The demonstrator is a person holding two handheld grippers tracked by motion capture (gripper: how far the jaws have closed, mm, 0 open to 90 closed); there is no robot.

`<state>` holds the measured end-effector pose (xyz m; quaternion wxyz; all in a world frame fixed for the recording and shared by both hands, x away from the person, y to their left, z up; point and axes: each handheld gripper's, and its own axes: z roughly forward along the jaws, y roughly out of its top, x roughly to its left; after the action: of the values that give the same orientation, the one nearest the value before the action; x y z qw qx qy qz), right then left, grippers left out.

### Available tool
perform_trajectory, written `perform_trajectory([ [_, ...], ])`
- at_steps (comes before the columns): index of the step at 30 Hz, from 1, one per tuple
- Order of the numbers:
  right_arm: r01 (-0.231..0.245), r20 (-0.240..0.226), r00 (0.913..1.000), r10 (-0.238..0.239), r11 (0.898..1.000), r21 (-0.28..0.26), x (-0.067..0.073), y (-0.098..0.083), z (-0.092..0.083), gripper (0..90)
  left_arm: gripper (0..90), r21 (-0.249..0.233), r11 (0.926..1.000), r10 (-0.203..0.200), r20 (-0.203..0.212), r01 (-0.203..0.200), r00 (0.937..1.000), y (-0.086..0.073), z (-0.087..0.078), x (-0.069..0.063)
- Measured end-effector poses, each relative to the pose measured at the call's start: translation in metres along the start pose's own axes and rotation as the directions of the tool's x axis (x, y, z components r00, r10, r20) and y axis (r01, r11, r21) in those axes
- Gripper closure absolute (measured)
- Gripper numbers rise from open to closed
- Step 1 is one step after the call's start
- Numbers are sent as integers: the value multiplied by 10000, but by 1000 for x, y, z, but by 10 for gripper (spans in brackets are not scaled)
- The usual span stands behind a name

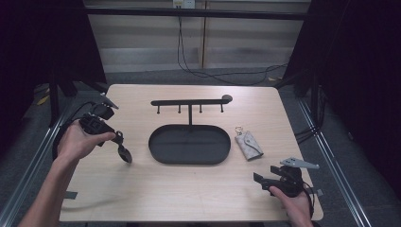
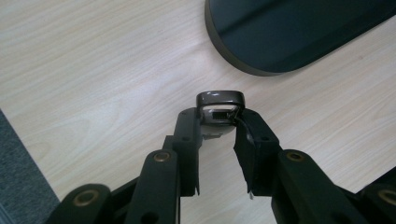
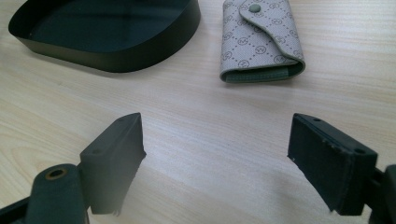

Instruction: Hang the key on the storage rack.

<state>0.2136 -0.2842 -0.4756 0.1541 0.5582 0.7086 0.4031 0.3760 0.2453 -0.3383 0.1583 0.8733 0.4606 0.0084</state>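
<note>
Left claw [image 2: 219, 128] clamped on dark key fob [image 2: 219, 105], above table [image 1: 142, 189]. Right claw [image 3: 215, 158] wide open, nothing in it, key pouch [image 3: 259, 39] just ahead beside tray [image 3: 140, 56].

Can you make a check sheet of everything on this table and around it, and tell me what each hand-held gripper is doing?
Surface: wooden table, bare around the things.
Job's things: small dark key fob held off the table; black tray with hook rack.
Clutter: patterned key pouch, right of tray.
Grippers: left hand-held gripper shut on key fob; right hand-held gripper open, empty.
Cables: black cable on the floor behind.
Surroundings: grey floor, pale wall panels.
</note>
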Motion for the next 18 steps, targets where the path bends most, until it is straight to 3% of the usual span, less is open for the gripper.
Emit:
perform_trajectory([
  [5, -9, 22, 10000, 9, 10000, 14, 1, 0, 0, 181, 706, 169, 9998, 109, -228, -106, 9997, 2, -4, -3],
  [9, -97, 87, 9999, 97, 9999, 34, 0, 0, 0, 184, 706, 106, 9999, -28, -236, 31, 9997, 3, -9, -4],
  [14, -76, 67, 9999, 76, 10000, 19, -1, 0, -1, 184, 706, 4, 10000, 73, -343, -73, 9994, 6, -17, -5],
  [18, -19, 80, 10000, 19, 10000, 55, 0, 0, 0, 184, 706, 200, 9997, 126, -425, -117, 9990, 8, -18, -5],
])
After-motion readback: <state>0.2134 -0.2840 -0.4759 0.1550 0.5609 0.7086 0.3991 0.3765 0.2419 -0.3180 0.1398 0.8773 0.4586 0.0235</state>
